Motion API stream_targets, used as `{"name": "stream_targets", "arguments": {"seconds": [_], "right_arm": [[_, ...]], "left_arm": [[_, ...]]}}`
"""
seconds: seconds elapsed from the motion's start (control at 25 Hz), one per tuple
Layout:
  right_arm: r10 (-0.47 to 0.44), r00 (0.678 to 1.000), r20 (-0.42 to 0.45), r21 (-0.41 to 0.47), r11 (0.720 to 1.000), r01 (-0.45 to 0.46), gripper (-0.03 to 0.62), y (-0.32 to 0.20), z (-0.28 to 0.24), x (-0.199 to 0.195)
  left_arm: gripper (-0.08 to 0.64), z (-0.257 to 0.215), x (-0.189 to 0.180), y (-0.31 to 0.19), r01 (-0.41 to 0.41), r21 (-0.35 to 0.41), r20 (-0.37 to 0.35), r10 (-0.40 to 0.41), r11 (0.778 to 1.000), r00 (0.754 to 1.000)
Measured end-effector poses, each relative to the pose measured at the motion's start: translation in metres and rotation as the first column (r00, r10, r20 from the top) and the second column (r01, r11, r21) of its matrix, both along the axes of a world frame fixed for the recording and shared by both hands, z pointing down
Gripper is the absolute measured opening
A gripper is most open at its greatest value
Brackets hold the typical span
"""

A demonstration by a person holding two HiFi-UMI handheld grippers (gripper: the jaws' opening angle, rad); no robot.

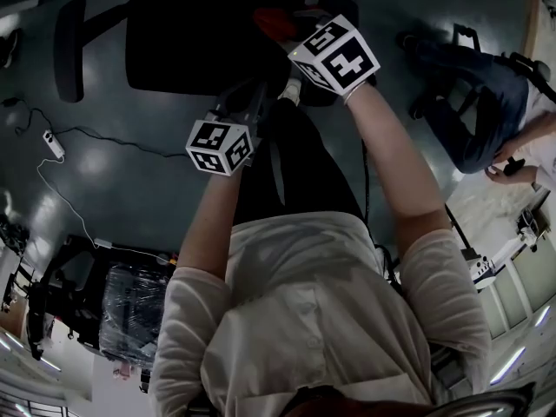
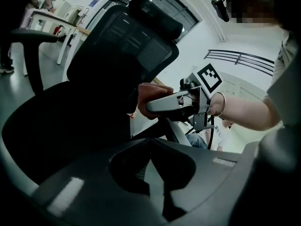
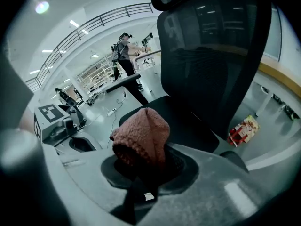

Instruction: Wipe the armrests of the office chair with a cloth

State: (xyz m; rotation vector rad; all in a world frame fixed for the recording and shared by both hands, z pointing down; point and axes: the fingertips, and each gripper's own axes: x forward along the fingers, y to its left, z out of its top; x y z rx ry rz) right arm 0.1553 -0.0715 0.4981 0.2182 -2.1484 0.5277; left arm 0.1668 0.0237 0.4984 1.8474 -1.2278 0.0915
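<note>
The right gripper [image 3: 141, 168] pinches the pink cloth [image 3: 141, 135] tight beside the near armrest [image 1: 323, 98], the left gripper [image 2: 153, 147] is closed on nothing, so press down flat and rub slowly.

Dark glossy floor [image 1: 130, 189] — a white power strip [image 1: 54, 144] lies on it; a balcony railing [image 3: 94, 22] curves overhead.
</note>
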Motion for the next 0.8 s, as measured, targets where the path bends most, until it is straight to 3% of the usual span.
{"name": "stream_targets", "arguments": {"seconds": [0.48,0.8], "right_arm": [[0.119,0.993,-0.029,-0.013,0.993,-0.119,0.066,0.078,0.005,0.008],[0.248,0.968,-0.041,0.07,0.967,-0.245,0.066,0.121,0.006,0.024]], "left_arm": [[0.015,-0.003,-0.022,0.047,-0.107,0.016,-0.003,0.107,0.994,0.994],[0.015,-0.006,-0.019,0.086,-0.217,0.034,0.0,0.217,0.976,0.976]]}}
